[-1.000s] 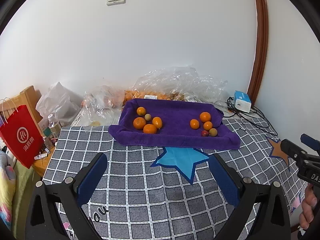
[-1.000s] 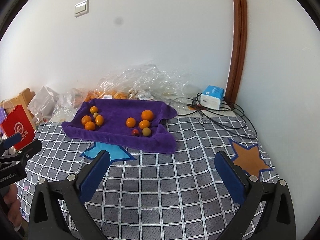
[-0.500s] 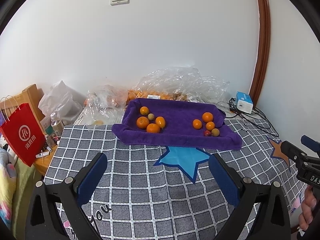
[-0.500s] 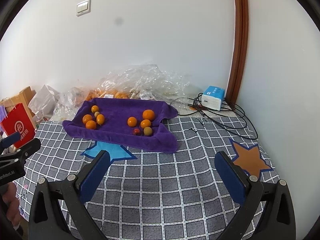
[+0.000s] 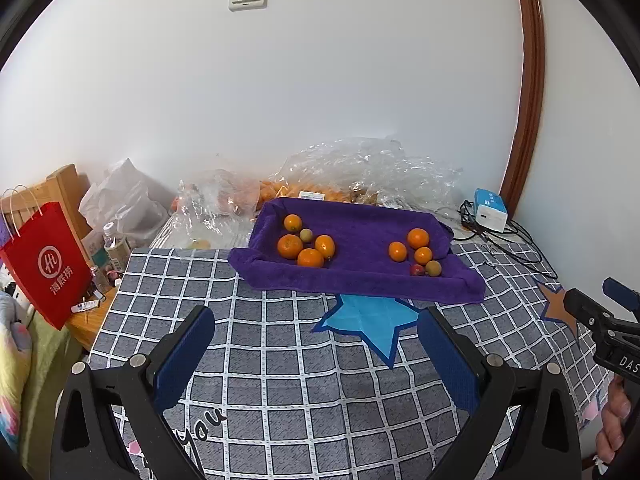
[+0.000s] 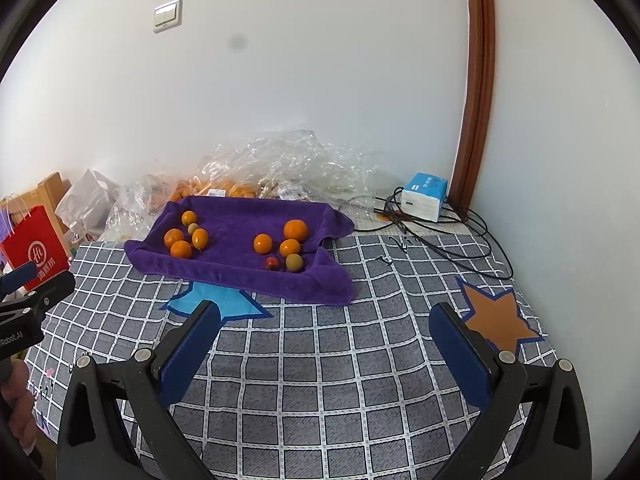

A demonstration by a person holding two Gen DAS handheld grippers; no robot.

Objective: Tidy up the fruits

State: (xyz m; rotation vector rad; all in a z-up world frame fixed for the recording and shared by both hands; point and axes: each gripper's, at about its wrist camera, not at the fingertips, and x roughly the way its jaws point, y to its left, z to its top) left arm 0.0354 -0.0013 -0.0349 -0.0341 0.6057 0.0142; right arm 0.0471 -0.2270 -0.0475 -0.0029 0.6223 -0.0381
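A purple towel-lined tray (image 5: 360, 280) (image 6: 240, 276) lies at the back of the checked table. On its left side sit several oranges (image 5: 290, 246) (image 6: 181, 249) and a small greenish fruit (image 5: 306, 235). On its right side sit three oranges (image 5: 418, 238) (image 6: 296, 230), a small red fruit (image 5: 417, 269) (image 6: 273, 263) and a greenish one (image 5: 433, 268) (image 6: 294, 262). My left gripper (image 5: 316, 356) is open and empty, well short of the tray. My right gripper (image 6: 324, 352) is open and empty, also short of it.
Clear plastic bags (image 5: 360, 176) with more oranges lie behind the tray. A white-blue box (image 6: 424, 196) and black cables (image 6: 440, 236) sit at the back right. A red paper bag (image 5: 48, 264) and bottles stand off the table's left edge.
Both grippers have drifted slightly, so the tray sits a little further right in the left wrist view. Both stay open; no fruit has moved.
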